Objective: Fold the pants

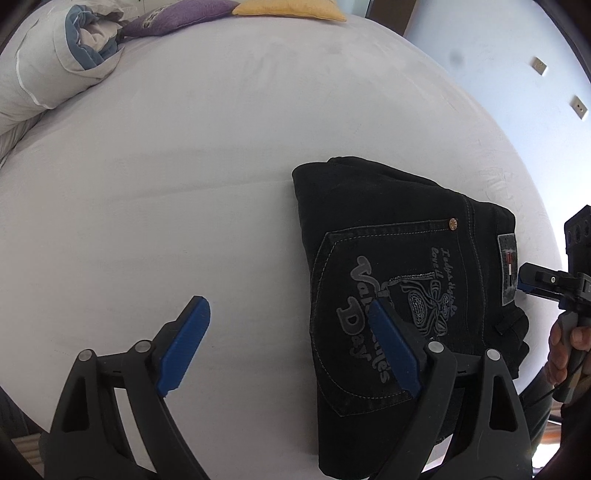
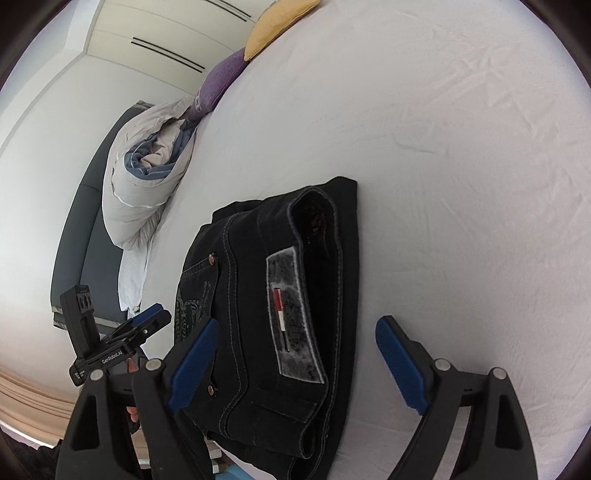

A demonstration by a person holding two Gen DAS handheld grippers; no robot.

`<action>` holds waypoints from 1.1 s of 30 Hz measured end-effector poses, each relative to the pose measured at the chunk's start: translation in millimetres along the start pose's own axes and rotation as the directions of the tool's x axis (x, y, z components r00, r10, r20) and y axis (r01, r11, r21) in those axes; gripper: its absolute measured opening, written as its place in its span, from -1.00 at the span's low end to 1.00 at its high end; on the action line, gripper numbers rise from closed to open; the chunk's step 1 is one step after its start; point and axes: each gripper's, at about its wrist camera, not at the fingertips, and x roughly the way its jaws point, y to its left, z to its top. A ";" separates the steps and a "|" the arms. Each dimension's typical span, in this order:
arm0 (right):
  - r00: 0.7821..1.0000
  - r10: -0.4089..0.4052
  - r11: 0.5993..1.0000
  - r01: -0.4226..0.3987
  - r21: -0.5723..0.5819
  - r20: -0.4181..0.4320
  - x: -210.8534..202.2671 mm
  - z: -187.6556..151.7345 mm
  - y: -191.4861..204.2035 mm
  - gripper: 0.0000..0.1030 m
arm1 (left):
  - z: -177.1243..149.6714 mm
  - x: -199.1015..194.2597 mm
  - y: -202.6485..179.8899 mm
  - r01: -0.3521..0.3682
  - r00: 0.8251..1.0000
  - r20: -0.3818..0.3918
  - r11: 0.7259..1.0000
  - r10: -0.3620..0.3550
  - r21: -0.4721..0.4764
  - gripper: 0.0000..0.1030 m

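Black jeans (image 1: 399, 266) lie folded into a compact stack near the bed's edge, back pocket with grey lettering facing up; in the right wrist view (image 2: 266, 314) the waistband and grey label face me. My left gripper (image 1: 291, 325) is open and empty, its right finger above the pocket, its left finger over bare sheet. My right gripper (image 2: 295, 343) is open and empty, its jaws straddling the waistband end of the jeans. The right gripper also shows in the left wrist view (image 1: 546, 284), beside the jeans' waistband. The left gripper shows in the right wrist view (image 2: 147, 321).
The jeans rest on a white bed sheet (image 1: 184, 166). A rolled grey-blue duvet (image 1: 59, 66), a purple cushion (image 1: 177, 16) and a yellow cushion (image 1: 291, 9) lie at the bed's far end. A dark headboard (image 2: 77, 236) and white wall stand beyond.
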 end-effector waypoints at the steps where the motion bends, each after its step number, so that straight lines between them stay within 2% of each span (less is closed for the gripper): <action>1: 1.000 -0.003 1.000 0.003 -0.012 -0.010 4.6 0.8 3.7 0.69 | 0.1 3.7 0.6 0.007 1.000 -0.006 1.000 -0.007 -0.002 0.71; 5: 1.000 -0.012 1.000 0.012 -0.026 -0.024 15.8 1.1 9.6 0.66 | 0.2 17.4 1.8 0.037 0.999 -0.037 0.999 -0.038 -0.009 0.71; 12: 1.000 0.005 1.000 -0.006 -0.014 -0.019 13.7 0.7 6.3 0.65 | 3.4 26.5 -3.0 0.054 0.997 -0.046 0.999 -0.054 -0.001 0.71; 16: 1.000 -0.013 0.999 0.012 -0.030 -0.017 15.7 -0.6 9.6 0.65 | 4.0 32.7 -1.3 0.070 0.996 -0.051 0.998 -0.070 0.000 0.71; 19: 0.999 -0.030 0.999 0.029 -0.042 -0.024 17.7 -0.7 12.7 0.64 | 3.3 37.2 2.1 0.106 0.992 -0.070 0.994 -0.107 -0.014 0.68; 21: 0.999 -0.042 0.998 0.040 -0.042 -0.028 18.2 -0.2 14.1 0.58 | 2.5 41.4 5.1 0.144 0.986 -0.084 0.989 -0.146 -0.028 0.52; 22: 0.998 -0.046 0.998 0.045 -0.043 -0.030 18.1 -0.3 14.1 0.57 | 2.5 42.8 8.2 0.169 0.981 -0.093 0.985 -0.172 -0.038 0.31; 23: 0.998 -0.055 0.998 0.054 -0.042 -0.031 18.4 -0.4 14.1 0.49 | 2.4 45.2 9.5 0.199 0.974 -0.103 0.979 -0.203 -0.050 0.20; 24: 0.997 -0.069 0.997 0.068 -0.042 -0.034 18.6 -0.2 14.4 0.38 | 2.9 46.3 7.9 0.215 0.969 -0.109 0.975 -0.220 -0.056 0.01; 30: 0.987 -0.158 0.986 0.155 -0.064 -0.037 15.7 -0.4 20.5 -0.17 | 4.1 44.4 0.3 0.194 0.975 -0.106 0.980 -0.197 -0.031 -0.23; 33: 0.979 -0.201 0.975 0.198 -0.101 -0.019 14.4 -2.3 30.5 -0.31 | 3.4 40.1 -4.4 0.179 0.980 -0.091 0.984 -0.179 -0.003 -0.39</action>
